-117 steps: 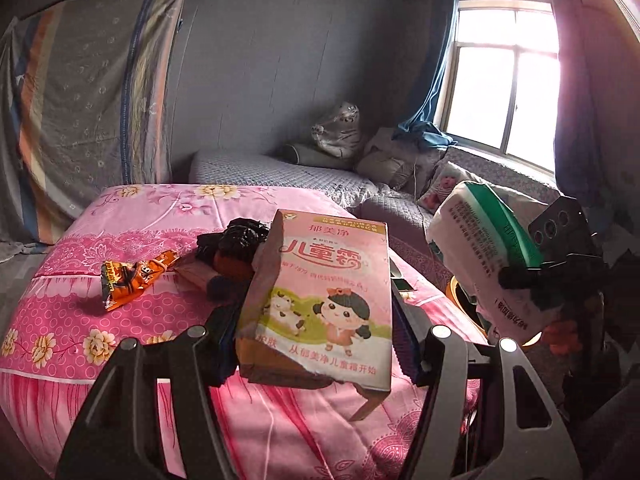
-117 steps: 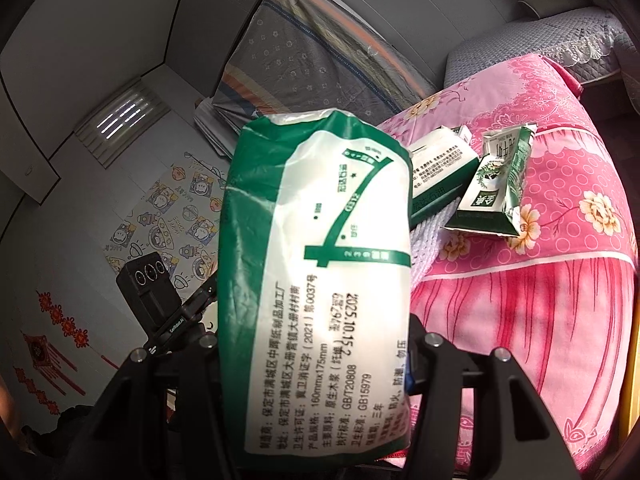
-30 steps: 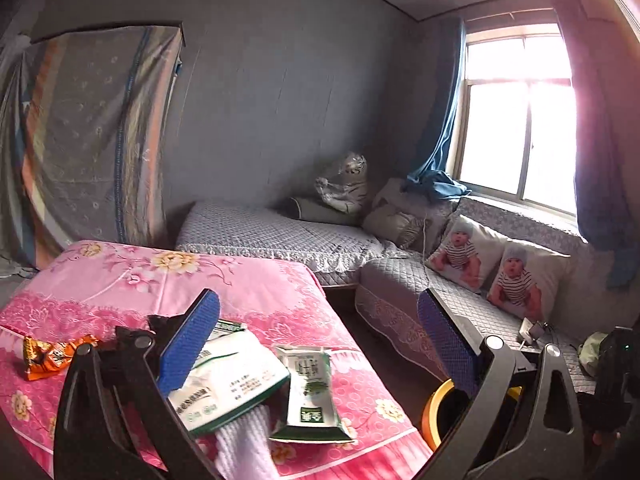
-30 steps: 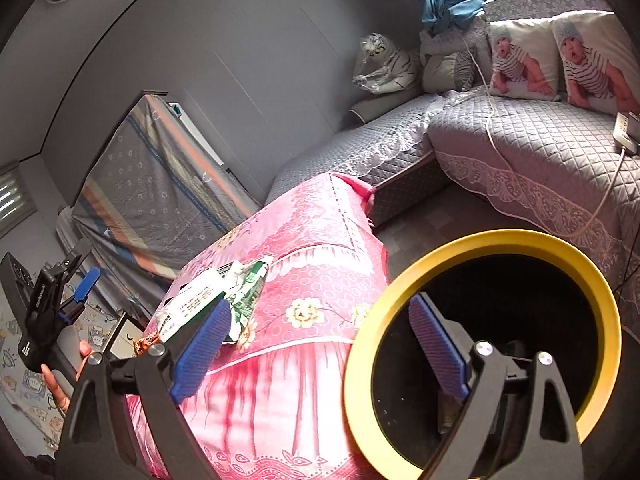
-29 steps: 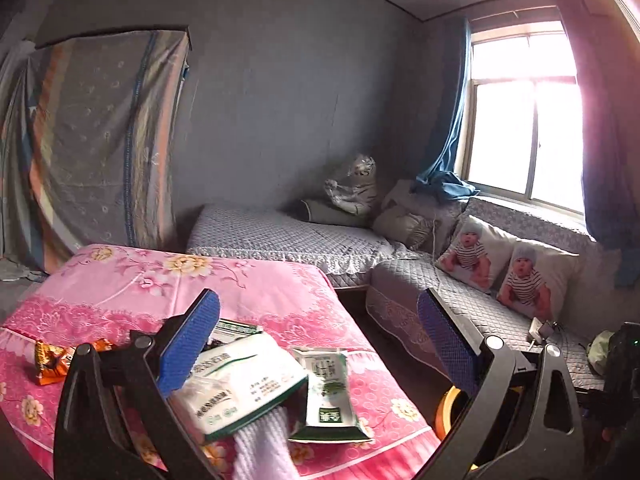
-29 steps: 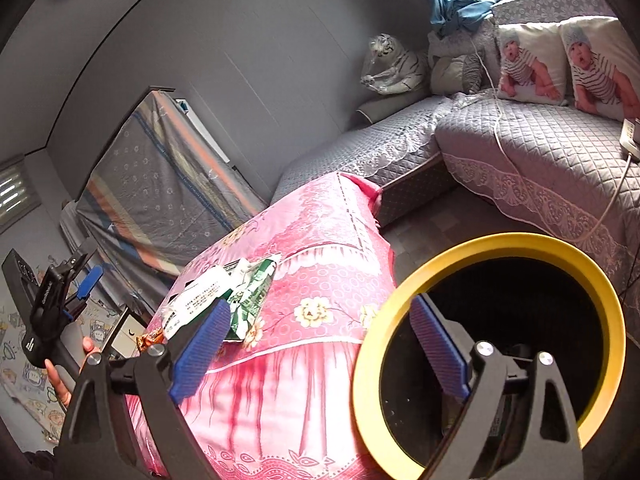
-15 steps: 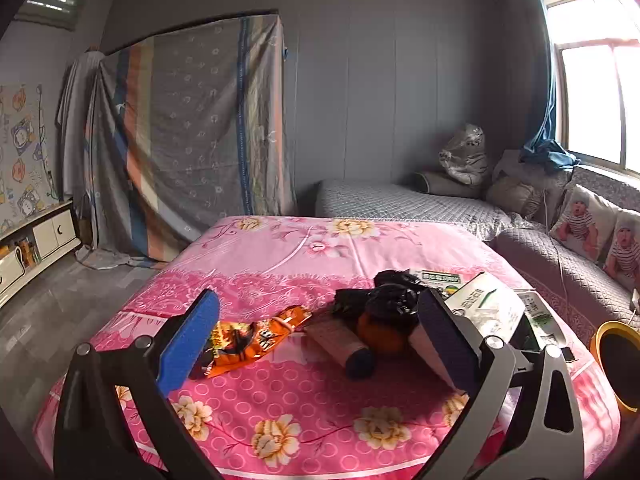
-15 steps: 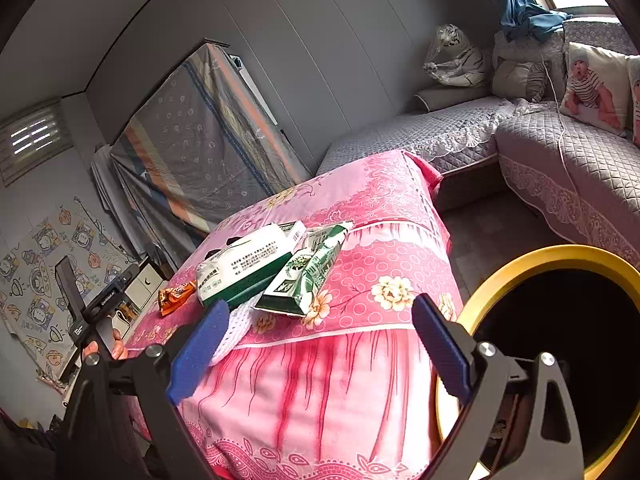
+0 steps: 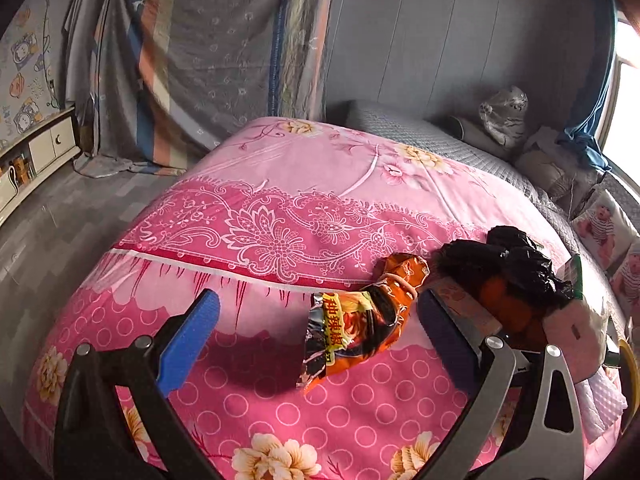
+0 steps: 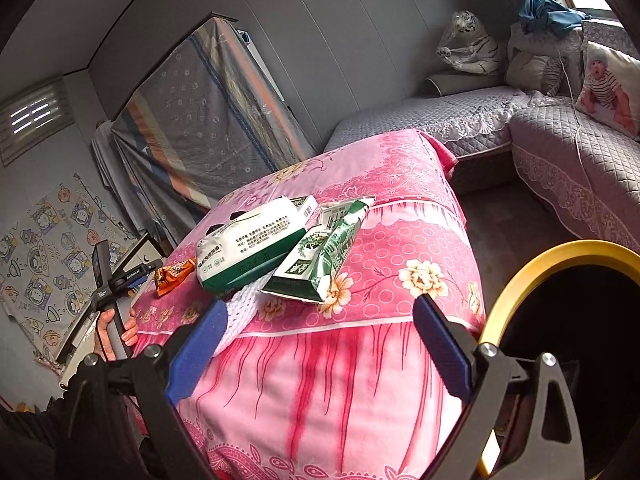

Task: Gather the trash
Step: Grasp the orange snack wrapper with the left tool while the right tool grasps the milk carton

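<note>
My left gripper (image 9: 316, 338) is open just above the pink bedspread (image 9: 280, 216), and an orange snack wrapper (image 9: 356, 320) lies between its blue pads. A black plastic bag (image 9: 512, 264) with something orange in it sits right of the wrapper. My right gripper (image 10: 316, 344) is open and empty at the bed's corner. Ahead of it on the bed lie a white-and-green tissue pack (image 10: 252, 244) and a green crumpled packet (image 10: 324, 256). The orange snack wrapper (image 10: 174, 274) shows far left. The yellow-rimmed bin (image 10: 520, 276) stands at the lower right.
A grey quilted sofa (image 10: 560, 148) with baby-print pillows (image 10: 608, 88) runs along the wall and window. A striped cloth (image 9: 208, 52) hangs behind the bed. A low white cabinet (image 9: 36, 148) stands at the left. A hand (image 10: 116, 328) holds the other gripper's handle.
Both grippers let go of their packs and now stand open and empty. The left one swung from the bin side to the bed and closed in on the orange wrapper.
</note>
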Demonstrator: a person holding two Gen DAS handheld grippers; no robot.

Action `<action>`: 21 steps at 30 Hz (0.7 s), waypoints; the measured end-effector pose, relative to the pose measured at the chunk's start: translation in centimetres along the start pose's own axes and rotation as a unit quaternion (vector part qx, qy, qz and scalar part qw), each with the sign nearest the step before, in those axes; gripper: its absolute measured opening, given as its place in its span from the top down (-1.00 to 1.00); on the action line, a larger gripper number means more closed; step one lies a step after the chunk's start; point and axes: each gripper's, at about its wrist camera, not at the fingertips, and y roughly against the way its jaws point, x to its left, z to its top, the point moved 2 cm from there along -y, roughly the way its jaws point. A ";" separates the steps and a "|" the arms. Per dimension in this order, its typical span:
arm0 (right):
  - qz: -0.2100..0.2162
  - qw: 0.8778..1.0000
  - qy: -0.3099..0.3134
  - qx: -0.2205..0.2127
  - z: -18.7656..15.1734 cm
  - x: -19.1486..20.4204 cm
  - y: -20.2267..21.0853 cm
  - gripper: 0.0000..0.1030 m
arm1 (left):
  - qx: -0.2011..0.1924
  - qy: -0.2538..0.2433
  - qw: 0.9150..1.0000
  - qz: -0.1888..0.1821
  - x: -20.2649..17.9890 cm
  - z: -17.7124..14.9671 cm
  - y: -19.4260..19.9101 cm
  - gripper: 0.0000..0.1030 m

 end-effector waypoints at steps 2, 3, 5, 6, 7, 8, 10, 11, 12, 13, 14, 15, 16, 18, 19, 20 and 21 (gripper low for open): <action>0.000 1.000 -0.003 0.002 -0.1 -0.2 -0.2 -0.75 | 0.021 -0.007 1.000 -0.006 0.0 0.1 -1.1 -0.84; 0.000 1.000 -0.005 0.003 -0.1 -0.3 -0.3 -0.75 | 0.025 -0.013 1.000 -0.006 -0.2 0.2 -1.3 -0.84; -0.001 1.000 -0.007 0.006 -0.1 -0.4 -0.6 -0.75 | 0.027 -0.027 0.999 -0.008 -0.7 0.2 -1.5 -0.83; 0.000 1.000 -0.007 0.007 -0.1 -0.4 -0.7 -0.75 | 0.025 -0.032 0.999 -0.007 -1.0 0.1 -1.5 -0.83; 0.000 1.000 -0.007 0.007 -0.1 -0.5 -0.8 -0.75 | 0.023 -0.037 0.999 -0.007 -1.2 0.1 -1.5 -0.83; 0.001 1.000 -0.007 0.007 -0.1 -0.4 -0.8 -0.75 | 0.020 -0.040 0.999 -0.006 -1.3 0.2 -1.4 -0.75; 0.003 1.000 -0.005 0.007 -0.1 -0.3 -0.9 -0.75 | 0.023 -0.043 0.999 -0.012 -1.4 0.1 -1.4 -0.33; 0.003 1.000 -0.003 0.007 -0.2 -0.2 -1.0 -0.75 | 0.026 -0.042 0.999 -0.015 -1.5 0.1 -1.5 -0.19; 0.003 1.000 -0.001 0.008 -0.2 -0.1 -1.0 -0.75 | 0.027 -0.043 0.999 -0.014 -1.5 0.0 -1.6 -0.15; 0.004 1.000 0.001 0.008 -0.2 0.0 -0.9 -0.75 | 0.029 -0.043 0.999 -0.015 -1.5 0.0 -1.7 -0.06; 0.005 1.000 0.002 0.007 -0.2 0.0 -0.9 -0.75 | 0.028 -0.044 0.999 -0.016 -1.6 0.0 -1.7 -0.03; 0.005 1.000 0.002 0.007 -0.2 0.2 -0.8 -0.75 | 0.027 -0.045 0.998 -0.016 -1.6 0.0 -1.6 -0.02; 0.005 1.000 0.003 0.006 -0.2 0.2 -0.8 -0.75 | 0.025 -0.048 0.998 -0.015 -1.7 -0.1 -1.4 0.01; 0.005 1.000 0.004 0.003 -0.2 0.4 -0.5 -0.75 | 0.021 -0.055 0.998 -0.013 -2.0 -0.3 -1.1 0.09; 0.004 1.000 0.006 0.003 -0.1 0.5 -0.4 -0.75 | 0.017 -0.057 0.998 -0.012 -2.2 -0.4 -0.8 0.20; 0.004 1.000 0.007 0.002 -0.1 0.6 -0.3 -0.75 | 0.011 -0.057 0.998 -0.013 -2.2 -0.5 -0.4 0.26; 0.005 1.000 0.008 0.000 0.0 0.7 -0.2 -0.75 | 0.007 -0.056 0.998 -0.017 -2.3 -0.6 0.0 0.29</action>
